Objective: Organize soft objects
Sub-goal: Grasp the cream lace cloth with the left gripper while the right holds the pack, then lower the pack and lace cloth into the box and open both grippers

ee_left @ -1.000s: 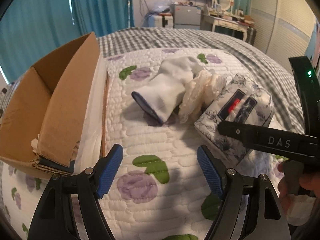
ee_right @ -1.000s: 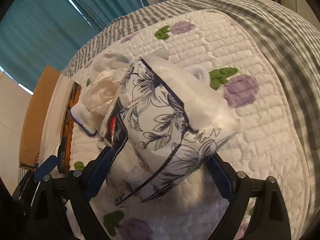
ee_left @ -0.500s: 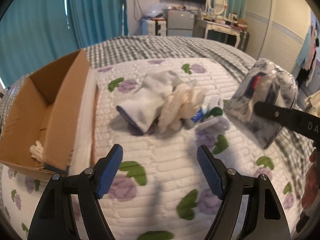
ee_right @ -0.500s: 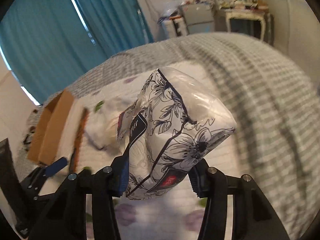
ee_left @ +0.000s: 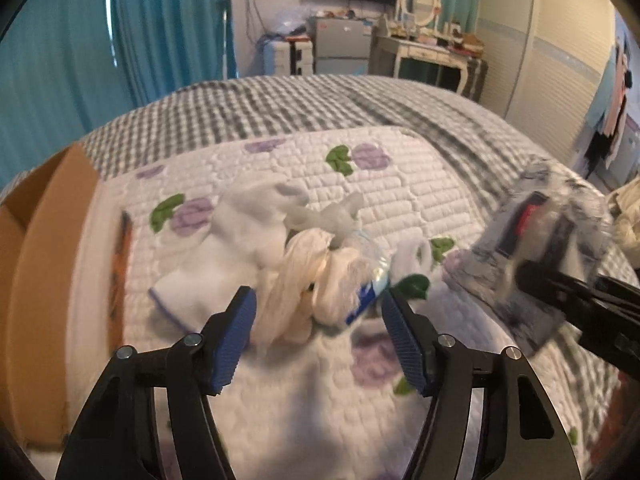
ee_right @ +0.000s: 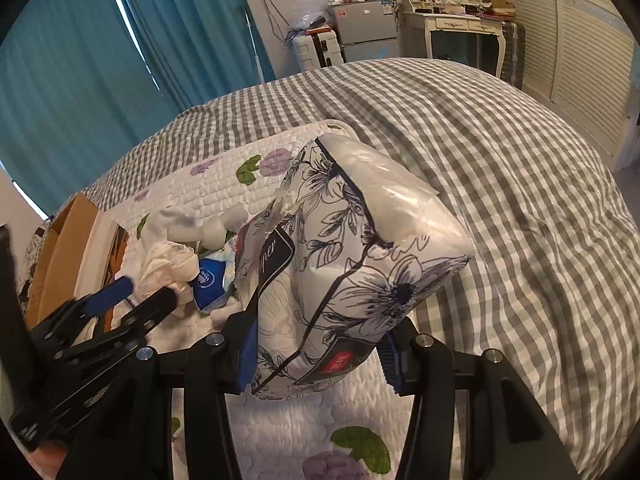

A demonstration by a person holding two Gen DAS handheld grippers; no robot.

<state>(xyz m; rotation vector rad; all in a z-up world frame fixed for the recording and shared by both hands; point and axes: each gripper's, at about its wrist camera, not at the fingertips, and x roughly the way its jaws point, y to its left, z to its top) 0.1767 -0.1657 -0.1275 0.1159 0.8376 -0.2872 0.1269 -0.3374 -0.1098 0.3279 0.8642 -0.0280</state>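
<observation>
My right gripper [ee_right: 316, 354] is shut on a floral tissue pack [ee_right: 352, 264] and holds it up above the bed; the pack also shows blurred in the left wrist view [ee_left: 540, 248]. My left gripper [ee_left: 318, 336] is open and empty, just in front of a cream lace cloth [ee_left: 308, 280]. A white sock [ee_left: 240, 252] lies left of the cloth. A small blue-and-white packet [ee_left: 370, 296] lies partly under the cloth. The pile also shows in the right wrist view [ee_right: 168, 256].
An open cardboard box [ee_left: 44, 264] stands at the left on the floral quilt [ee_left: 400, 188]. A grey checked bedspread [ee_right: 520, 168] covers the rest of the bed. Curtains, a dresser and a wardrobe are at the back.
My right gripper closed on the tissue pack and lifted it off the quilt to the right. My left gripper moved forward toward the cream cloth and sock.
</observation>
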